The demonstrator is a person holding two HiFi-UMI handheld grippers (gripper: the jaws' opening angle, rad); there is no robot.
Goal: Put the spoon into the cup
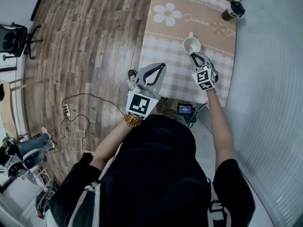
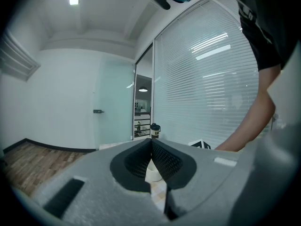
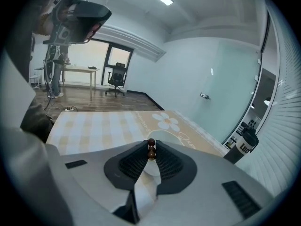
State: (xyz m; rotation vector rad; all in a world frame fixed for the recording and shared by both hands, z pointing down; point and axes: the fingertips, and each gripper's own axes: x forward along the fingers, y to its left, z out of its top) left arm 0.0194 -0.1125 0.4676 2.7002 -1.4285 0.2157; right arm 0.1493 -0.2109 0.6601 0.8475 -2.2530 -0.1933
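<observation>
Spoon (image 3: 151,151) held by white cup (image 1: 191,45)
R tongs (image 3: 151,146) pinch its brown beaded tip; L tongs (image 2: 151,143) pressed together, empty.

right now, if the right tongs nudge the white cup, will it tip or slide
Likely slides rather than tips: the cup looks squat and wide-mouthed, upright on the checked cloth. The cloth might bunch with it. It looks like glazed ceramic, so probably rigid, smooth and chippable; the right tongs, shut on the spoon, sit right by it.
</observation>
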